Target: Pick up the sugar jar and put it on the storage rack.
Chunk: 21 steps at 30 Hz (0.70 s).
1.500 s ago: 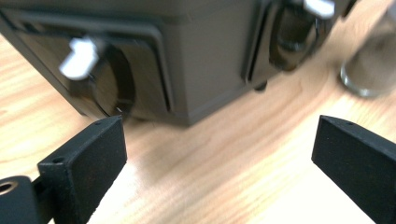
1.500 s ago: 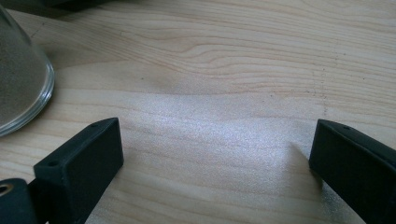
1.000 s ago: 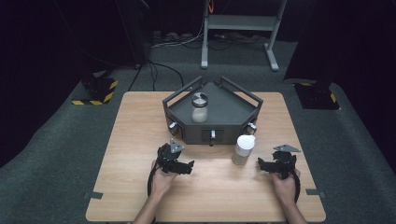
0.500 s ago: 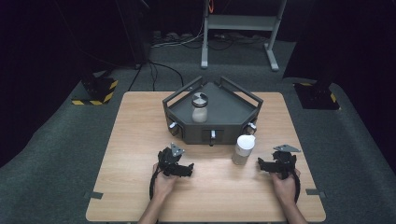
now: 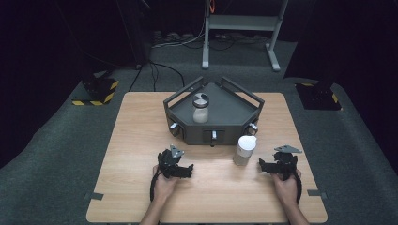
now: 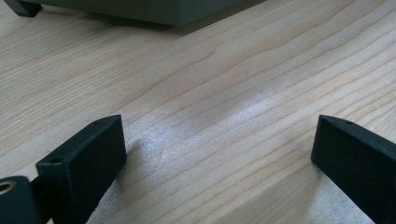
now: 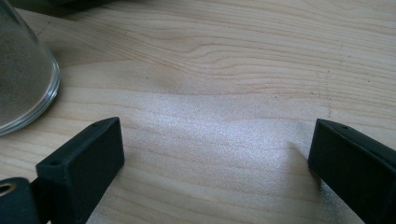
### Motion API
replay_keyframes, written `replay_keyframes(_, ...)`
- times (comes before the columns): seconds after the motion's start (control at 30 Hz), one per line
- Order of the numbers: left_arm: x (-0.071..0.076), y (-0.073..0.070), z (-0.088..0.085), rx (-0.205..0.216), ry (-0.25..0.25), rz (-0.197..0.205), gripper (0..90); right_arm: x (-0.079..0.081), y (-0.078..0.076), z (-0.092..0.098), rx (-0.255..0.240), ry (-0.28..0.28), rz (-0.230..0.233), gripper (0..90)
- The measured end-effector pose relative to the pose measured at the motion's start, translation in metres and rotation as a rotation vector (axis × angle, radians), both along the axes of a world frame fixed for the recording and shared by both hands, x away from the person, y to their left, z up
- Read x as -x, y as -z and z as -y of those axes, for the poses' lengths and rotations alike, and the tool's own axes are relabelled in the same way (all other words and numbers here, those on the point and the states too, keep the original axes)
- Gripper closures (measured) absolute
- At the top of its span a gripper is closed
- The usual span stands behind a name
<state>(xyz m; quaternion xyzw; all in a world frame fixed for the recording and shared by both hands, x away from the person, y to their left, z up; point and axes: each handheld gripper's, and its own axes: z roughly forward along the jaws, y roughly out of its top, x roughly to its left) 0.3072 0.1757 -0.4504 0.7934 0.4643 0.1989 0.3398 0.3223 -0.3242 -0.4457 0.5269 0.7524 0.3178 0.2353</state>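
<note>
progress: nothing grasped yet, we judge pickup is all ahead | jar (image 5: 244,150) upright on table (image 5: 136,140), just in front of grey tray (image 5: 244,115) | right gripper (image 5: 277,165) just right of jar, jaws wide, empty | left gripper (image 5: 177,167) left of jar, wide, empty

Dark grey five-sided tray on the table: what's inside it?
Inside the dark grey five-sided tray stands one clear glass jar holding pale powder. The tray floor under the jar is covered.
</note>
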Motion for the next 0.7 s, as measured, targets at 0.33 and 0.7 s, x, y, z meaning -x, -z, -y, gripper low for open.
replay_keyframes(0.33, 0.0000, 0.0001, -0.0002, 0.001, 0.000, 0.000, 3.1, -0.0013, 0.0002, 0.0001, -0.001, -0.004, 0.000, 2.7)
replay_keyframes(0.7, 0.0007, 0.0001, 0.0008, -0.001, -0.004, 0.001, 3.2, -0.0013, 0.0001, -0.0004, 0.001, -0.002, 0.000, 2.7)
